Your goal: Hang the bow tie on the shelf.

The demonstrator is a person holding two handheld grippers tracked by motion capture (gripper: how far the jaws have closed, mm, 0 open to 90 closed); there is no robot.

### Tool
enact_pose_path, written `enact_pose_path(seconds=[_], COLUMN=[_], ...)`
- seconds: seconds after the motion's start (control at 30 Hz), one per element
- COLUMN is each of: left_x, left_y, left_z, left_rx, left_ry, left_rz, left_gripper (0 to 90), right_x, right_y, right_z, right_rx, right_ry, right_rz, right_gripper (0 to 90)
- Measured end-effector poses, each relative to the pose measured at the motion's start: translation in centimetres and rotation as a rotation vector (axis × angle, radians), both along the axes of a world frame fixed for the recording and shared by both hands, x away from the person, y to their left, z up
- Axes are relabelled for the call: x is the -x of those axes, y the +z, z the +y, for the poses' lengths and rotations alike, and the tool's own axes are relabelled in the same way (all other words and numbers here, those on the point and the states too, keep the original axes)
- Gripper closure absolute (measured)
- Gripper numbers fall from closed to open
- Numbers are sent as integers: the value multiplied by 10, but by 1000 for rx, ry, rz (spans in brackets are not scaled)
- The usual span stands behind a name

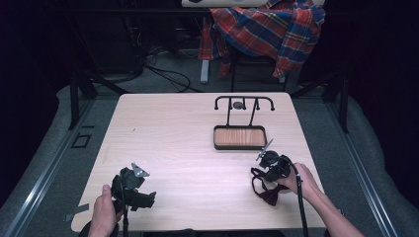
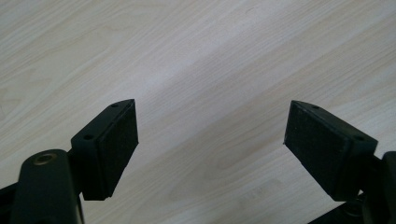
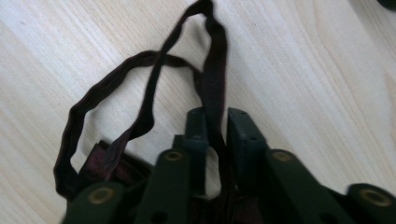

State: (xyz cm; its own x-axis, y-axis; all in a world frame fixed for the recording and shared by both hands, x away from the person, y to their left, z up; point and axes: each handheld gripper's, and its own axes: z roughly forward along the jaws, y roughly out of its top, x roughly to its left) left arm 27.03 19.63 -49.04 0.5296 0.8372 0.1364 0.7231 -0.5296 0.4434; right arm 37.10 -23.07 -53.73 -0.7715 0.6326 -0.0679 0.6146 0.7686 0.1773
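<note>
Dark maroon bow tie with a thin strap [image 1: 267, 190] lies near the right front edge of the pale wooden table [image 1: 188, 143], and from my seat I see its knot part on the wood just in front of the right gripper [image 1: 264, 159]. In the right gripper view the strap [image 3: 154, 88] loops out over the table in two long bights, and one run of it passes up between the two black jaws, which stand nearly together with the strap pinched between them. The maroon cloth of the tie [image 3: 105, 161] shows low at the left of that view, partly under the gripper's arms. A hand [image 1: 299, 180] holds this gripper from behind.

Just beyond the right gripper sits a black-framed tray with a wooden floor [image 1: 240, 138], and from its far side rises a black metal rack with curved ends [image 1: 244, 101].

Well apart, at the left front of the table, the left gripper [image 1: 136, 190] is held by the other hand [image 1: 104, 212]. Its jaws stand wide apart with nothing between them, bare wood showing past its pads [image 2: 116, 140] in the left gripper view.

Beyond the table a red and blue plaid cloth [image 1: 269, 27] is draped over a chair.
</note>
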Motion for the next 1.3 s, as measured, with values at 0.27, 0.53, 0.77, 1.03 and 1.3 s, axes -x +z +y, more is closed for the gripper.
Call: enact_pose_path(seconds=[0.27,0.53,0.77,1.03,1.3], left_x=[0,0,0,0,0], left_y=[0,0,0,0,0], left_z=[0,0,0,0,0], left_rx=[2,-5,-1,-1,-1], left_ry=[-1,-5,-3,-5,-7], left_rz=[1,-2,-1,-2,-1], left_gripper=[177,177,178,177,177], right_x=[4,9,13,15,15], right_y=[6,16,28,38,42], right_z=[-1,-6,-10,-14,-17], right_rx=[-12,-43,-71,-88,-120], right_ry=[-12,-38,-65,-87,-112], right_rz=[-26,-64,-95,-126,-152], right_gripper=[892,895,896,896,895])
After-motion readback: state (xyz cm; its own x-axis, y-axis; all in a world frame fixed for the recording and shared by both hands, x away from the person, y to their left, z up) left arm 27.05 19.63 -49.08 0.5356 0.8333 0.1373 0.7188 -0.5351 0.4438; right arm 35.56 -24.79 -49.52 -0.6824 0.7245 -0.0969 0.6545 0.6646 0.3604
